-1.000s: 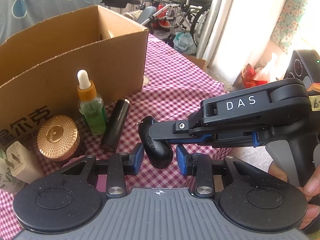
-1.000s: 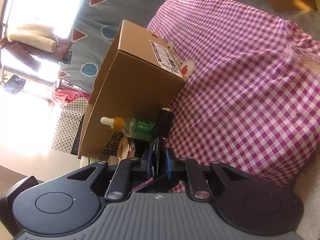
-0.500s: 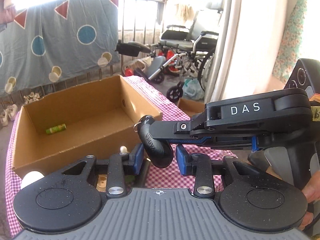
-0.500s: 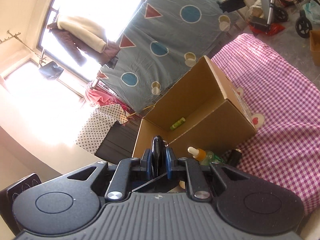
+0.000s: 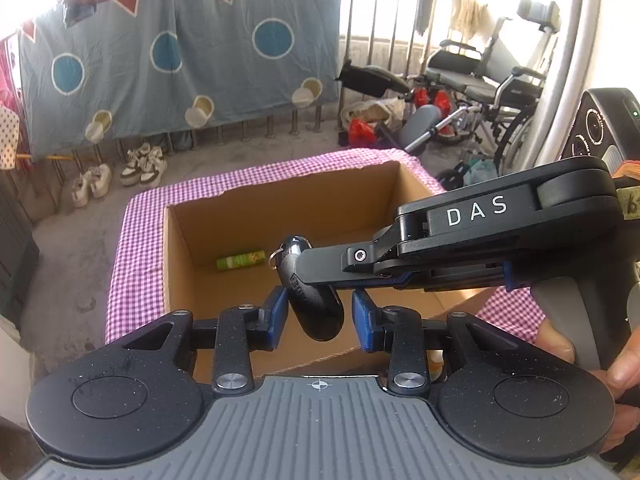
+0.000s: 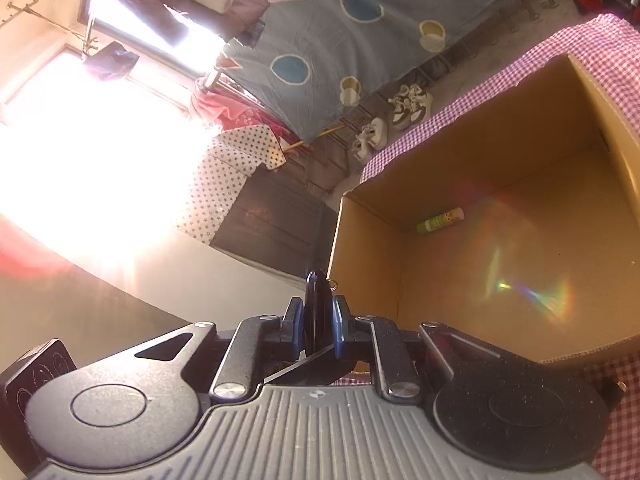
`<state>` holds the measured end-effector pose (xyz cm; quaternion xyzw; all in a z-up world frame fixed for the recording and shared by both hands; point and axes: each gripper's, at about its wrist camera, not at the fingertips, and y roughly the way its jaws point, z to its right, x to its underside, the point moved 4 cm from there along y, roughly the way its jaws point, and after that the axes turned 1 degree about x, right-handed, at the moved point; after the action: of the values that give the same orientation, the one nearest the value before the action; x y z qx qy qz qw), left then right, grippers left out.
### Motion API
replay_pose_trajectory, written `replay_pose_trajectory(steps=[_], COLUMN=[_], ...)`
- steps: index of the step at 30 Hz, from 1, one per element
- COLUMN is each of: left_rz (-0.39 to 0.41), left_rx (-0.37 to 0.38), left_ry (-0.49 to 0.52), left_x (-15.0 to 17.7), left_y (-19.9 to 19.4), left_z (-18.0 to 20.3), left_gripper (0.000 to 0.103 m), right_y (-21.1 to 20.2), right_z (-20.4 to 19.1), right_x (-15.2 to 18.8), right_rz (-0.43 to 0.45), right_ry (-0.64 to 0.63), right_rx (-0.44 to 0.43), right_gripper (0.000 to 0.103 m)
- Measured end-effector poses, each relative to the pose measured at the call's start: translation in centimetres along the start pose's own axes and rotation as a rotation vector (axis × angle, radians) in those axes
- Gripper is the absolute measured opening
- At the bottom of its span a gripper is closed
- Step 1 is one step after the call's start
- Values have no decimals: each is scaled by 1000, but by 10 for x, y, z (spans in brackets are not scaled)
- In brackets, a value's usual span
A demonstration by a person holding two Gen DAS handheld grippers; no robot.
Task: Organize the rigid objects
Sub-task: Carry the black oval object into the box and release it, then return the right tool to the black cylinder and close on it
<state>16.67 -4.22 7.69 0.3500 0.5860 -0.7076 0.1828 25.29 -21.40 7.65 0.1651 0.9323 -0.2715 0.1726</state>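
Note:
My right gripper (image 6: 316, 330) is shut on a black key fob (image 6: 317, 300) with a small metal ring, held on edge. In the left wrist view the fob (image 5: 310, 292) hangs above the near edge of the open cardboard box (image 5: 176, 256), gripped by the right gripper's fingers (image 5: 320, 266) coming in from the right. My left gripper (image 5: 319, 318) is open, its blue pads either side of the fob's lower end without touching it. A small green tube (image 5: 241, 260) lies on the box floor; it also shows in the right wrist view (image 6: 439, 221).
The box (image 6: 368, 248) stands on a table with a pink checked cloth (image 5: 136, 248). Behind are a blue patterned sheet on a railing (image 5: 180, 60), shoes (image 5: 116, 170) on the floor, and wheelchairs (image 5: 472, 92) at the right. A hand (image 5: 616, 364) holds the right gripper's handle.
Both grippers have risen and moved forward over the box, carrying the fob. The bottles and jar in front of the box have dropped out of view. The box interior now shows.

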Motion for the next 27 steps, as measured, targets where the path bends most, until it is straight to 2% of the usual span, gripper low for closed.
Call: replay_pose_trajectory(steps=[4, 7, 13, 20, 27], left_rz=[-97, -145, -172, -161, -120], left_rx=[-7, -26, -81, -85, -55], left_ry=[-65, -75, -77, -73, -89], left_x=[4, 6, 4, 6, 2], left_y=[28, 45, 54, 49, 28], left_z=[-40, -56, -70, -69, -65], left_gripper=[34, 34, 36, 38, 40], right_y=[52, 82, 122, 126, 89], right_z=[18, 29, 50, 55, 40], right_x=[-15, -21, -21, -16, -19], right_rz=[-118, -169, -242, -256, -197], right_ry=[83, 129, 222, 258, 221], right_rx=[22, 49, 102, 118, 80], right_gripper=[16, 16, 17, 18, 18])
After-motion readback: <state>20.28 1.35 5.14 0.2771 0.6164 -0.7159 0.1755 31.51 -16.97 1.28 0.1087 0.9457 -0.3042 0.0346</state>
